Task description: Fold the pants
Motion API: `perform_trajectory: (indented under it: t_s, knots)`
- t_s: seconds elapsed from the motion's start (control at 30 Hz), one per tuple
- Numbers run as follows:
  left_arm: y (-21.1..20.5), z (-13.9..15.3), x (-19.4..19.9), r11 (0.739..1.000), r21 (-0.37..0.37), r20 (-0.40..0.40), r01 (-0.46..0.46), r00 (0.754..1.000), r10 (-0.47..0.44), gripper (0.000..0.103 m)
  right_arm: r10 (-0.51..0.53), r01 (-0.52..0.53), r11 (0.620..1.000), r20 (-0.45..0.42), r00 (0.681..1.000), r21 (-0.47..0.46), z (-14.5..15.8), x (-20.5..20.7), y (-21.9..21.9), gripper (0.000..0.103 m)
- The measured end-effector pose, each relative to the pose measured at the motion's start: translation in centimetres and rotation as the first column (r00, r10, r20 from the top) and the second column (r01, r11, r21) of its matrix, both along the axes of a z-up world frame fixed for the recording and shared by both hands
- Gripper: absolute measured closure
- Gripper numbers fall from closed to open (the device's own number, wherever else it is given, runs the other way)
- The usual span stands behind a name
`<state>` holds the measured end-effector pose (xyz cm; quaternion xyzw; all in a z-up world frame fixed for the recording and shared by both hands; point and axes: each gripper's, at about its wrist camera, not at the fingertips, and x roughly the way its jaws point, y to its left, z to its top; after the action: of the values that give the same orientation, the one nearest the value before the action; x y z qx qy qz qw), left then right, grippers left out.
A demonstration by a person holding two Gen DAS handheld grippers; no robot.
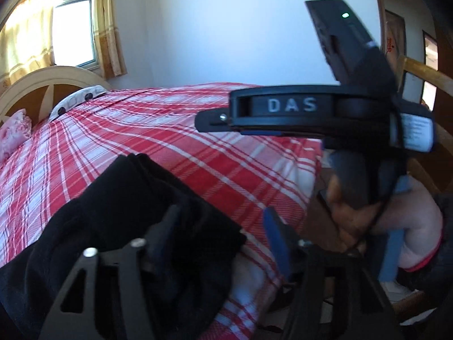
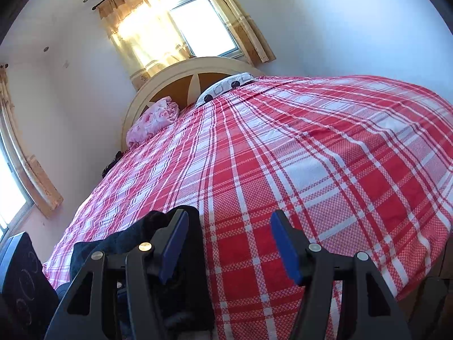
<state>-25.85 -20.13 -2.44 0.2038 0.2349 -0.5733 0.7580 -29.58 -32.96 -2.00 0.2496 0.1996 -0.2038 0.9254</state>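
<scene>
The black pants point(image 1: 121, 198) lie bunched in a heap near the front edge of the bed's red-and-white checked sheet point(image 1: 175, 141). My left gripper point(image 1: 220, 232) is open. Its left finger point(image 1: 167, 226) stands over the heap, its blue right pad point(image 1: 276, 238) over bare sheet, and the heap's edge lies between them unpinched. In the right wrist view the pants point(image 2: 136, 235) sit at lower left. My right gripper point(image 2: 230, 243) is open over the sheet point(image 2: 311, 155), its left pad point(image 2: 175, 243) beside the heap. Its black body point(image 1: 291, 107) and the hand point(image 1: 351, 215) holding it show from the side.
A cream headboard point(image 2: 195, 68) with a pink pillow point(image 2: 153, 119) and a spotted pillow point(image 2: 229, 85) closes the far end. Curtained windows point(image 2: 203, 25) are behind it. A wooden chair frame point(image 1: 424, 70) stands off the bed's right edge point(image 1: 314, 175). A black flat object point(image 2: 19, 272) is at lower left.
</scene>
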Motion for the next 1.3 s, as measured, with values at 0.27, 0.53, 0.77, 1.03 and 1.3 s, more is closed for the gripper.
perform_trajectory:
  t_s: [0.27, 0.53, 0.77, 1.03, 1.3]
  knots:
    - [10.6, 4.9, 4.0, 0.973, -0.097, -0.102, -0.21, 0.974, 0.2, 0.024, 0.234, -0.236, 0.968, -0.031, 0.972, -0.087, 2.8, 1.8, 3.7, 0.04]
    - [16.0, 3.7, 10.7, 0.823, -0.024, -0.033, -0.568, 0.823, 0.567, 0.016, 0.458, -0.477, 0.865, -0.142, 0.877, -0.155, 2.7, 6.4, 10.0, 0.041]
    - [18.0, -2.0, 8.4, 0.798, 0.141, -0.091, -0.586, 0.795, 0.6, 0.016, 0.441, -0.512, 0.843, -0.33, 0.834, -0.166, -2.7, 3.9, 10.6, 0.042]
    - [19.4, 1.1, 7.5, 0.805, 0.104, -0.022, -0.584, 0.808, 0.589, 0.016, 0.397, -0.452, 0.877, -0.283, 0.873, -0.164, 0.3, 2.4, 9.7, 0.042]
    - [19.4, 4.9, 10.6, 0.766, 0.009, -0.019, -0.642, 0.766, 0.642, 0.017, 0.657, -0.657, 0.753, 0.015, 0.754, 0.039, 4.9, 9.6, 11.1, 0.041]
